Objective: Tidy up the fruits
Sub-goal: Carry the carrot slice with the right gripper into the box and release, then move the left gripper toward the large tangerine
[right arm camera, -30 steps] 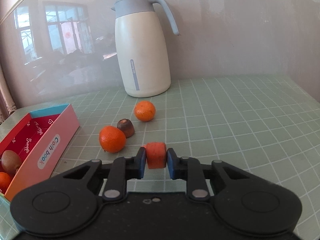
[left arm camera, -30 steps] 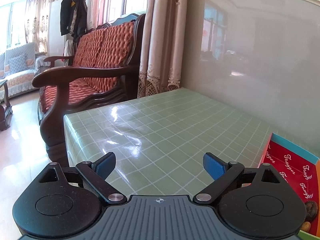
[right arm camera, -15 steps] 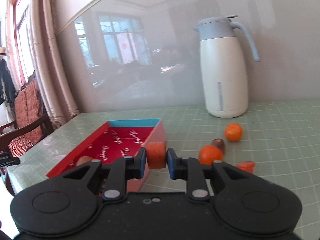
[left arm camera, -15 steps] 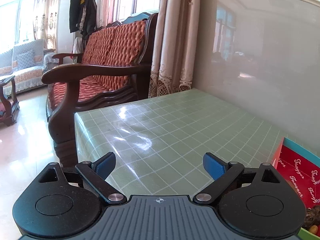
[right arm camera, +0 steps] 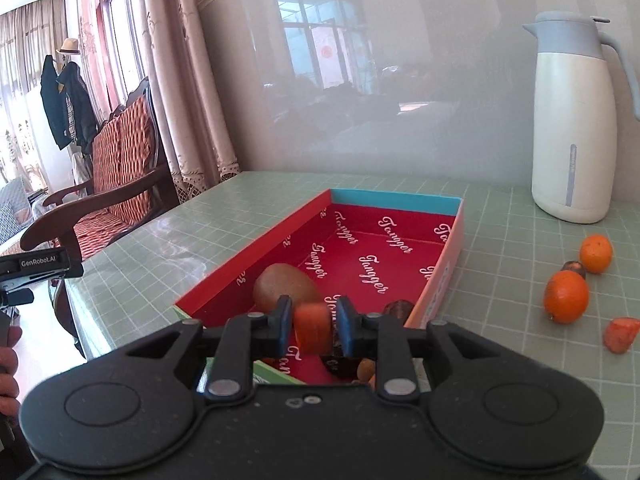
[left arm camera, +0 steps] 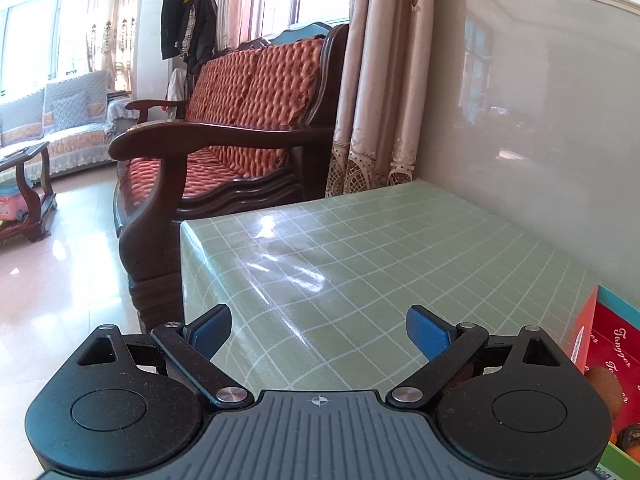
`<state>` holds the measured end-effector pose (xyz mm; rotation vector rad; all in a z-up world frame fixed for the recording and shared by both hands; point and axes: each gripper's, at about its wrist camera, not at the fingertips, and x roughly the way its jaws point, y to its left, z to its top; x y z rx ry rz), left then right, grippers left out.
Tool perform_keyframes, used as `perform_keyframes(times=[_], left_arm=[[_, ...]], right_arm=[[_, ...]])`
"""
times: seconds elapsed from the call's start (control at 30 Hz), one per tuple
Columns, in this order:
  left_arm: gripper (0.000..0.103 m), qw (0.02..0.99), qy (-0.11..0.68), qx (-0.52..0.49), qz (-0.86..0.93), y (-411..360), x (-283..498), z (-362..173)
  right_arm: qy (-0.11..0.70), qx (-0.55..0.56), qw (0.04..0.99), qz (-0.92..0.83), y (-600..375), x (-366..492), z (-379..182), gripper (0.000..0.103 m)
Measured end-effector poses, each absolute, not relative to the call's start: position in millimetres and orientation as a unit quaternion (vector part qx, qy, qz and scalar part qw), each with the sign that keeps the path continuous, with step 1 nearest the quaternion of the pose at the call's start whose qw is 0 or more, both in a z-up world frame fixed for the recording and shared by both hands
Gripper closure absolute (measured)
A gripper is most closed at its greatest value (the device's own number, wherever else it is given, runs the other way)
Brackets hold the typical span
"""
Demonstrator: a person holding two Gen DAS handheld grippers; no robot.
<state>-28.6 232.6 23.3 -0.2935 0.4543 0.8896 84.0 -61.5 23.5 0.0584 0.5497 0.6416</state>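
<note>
Fruit sits partly sorted: a brown fuzzy kiwi [right arm camera: 286,287] lies in the red open cardboard box [right arm camera: 448,256] on the green checked tablecloth [right arm camera: 500,216]. The right gripper [right arm camera: 313,320] hangs over the box's near end, its jaws having just been opening, an orange carrot-like chunk [right arm camera: 313,326] between the blue pads; whether they touch it I cannot tell. Two round orange tangerines [right arm camera: 566,296] lie right of the box. The left gripper [left arm camera: 318,330] is spread wide, empty, above the cloth.
</note>
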Motion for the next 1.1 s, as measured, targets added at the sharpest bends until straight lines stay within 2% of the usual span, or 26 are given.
perform_keyframes(times=[0.03, 0.2, 0.33, 0.4, 0.43, 0.47, 0.53, 0.6, 0.7, 0.93, 1.1], left_arm=[[0.009, 0.867, 0.218, -0.141, 0.425, 234, -29, 23], [0.009, 0.867, 0.220, -0.142, 0.424, 235, -26, 22], [0.009, 0.871, 0.221, -0.135, 0.417, 227, -22, 22], [0.009, 0.874, 0.222, -0.131, 0.412, 222, -20, 23], [0.009, 0.876, 0.223, -0.130, 0.408, 219, -19, 23], [0.009, 0.877, 0.223, -0.128, 0.405, 216, -17, 23], [0.009, 0.881, 0.223, -0.123, 0.399, 210, -14, 24], [0.009, 0.886, 0.222, -0.118, 0.391, 201, -10, 24], [0.009, 0.895, 0.220, -0.107, 0.372, 185, -4, 26], [0.009, 0.929, 0.225, -0.073, 0.284, 126, 17, 26], [0.009, 0.954, 0.223, -0.035, 0.199, 71, 32, 29]], right_arm=[[0.267, 0.028, 0.911, 0.312, -61, 84, 24, 0.073], [0.252, 0.034, 0.920, 0.297, -71, 82, 28, 0.073], [0.247, 0.043, 0.930, 0.269, -88, 86, 30, 0.070], [0.247, 0.053, 0.935, 0.250, -100, 87, 30, 0.063], [0.245, 0.056, 0.938, 0.237, -106, 88, 30, 0.052], [0.242, 0.058, 0.943, 0.222, -113, 88, 30, 0.036], [0.229, 0.058, 0.953, 0.189, -127, 87, 32, 0.025], [0.222, 0.053, 0.961, 0.156, -142, 88, 34, 0.026], [0.222, 0.064, 0.967, 0.106, -169, 89, 34, 0.021], [0.211, 0.088, 0.973, -0.015, -233, 82, 34, 0.000], [0.197, 0.092, 0.971, -0.099, -271, 72, 37, 0.000]])
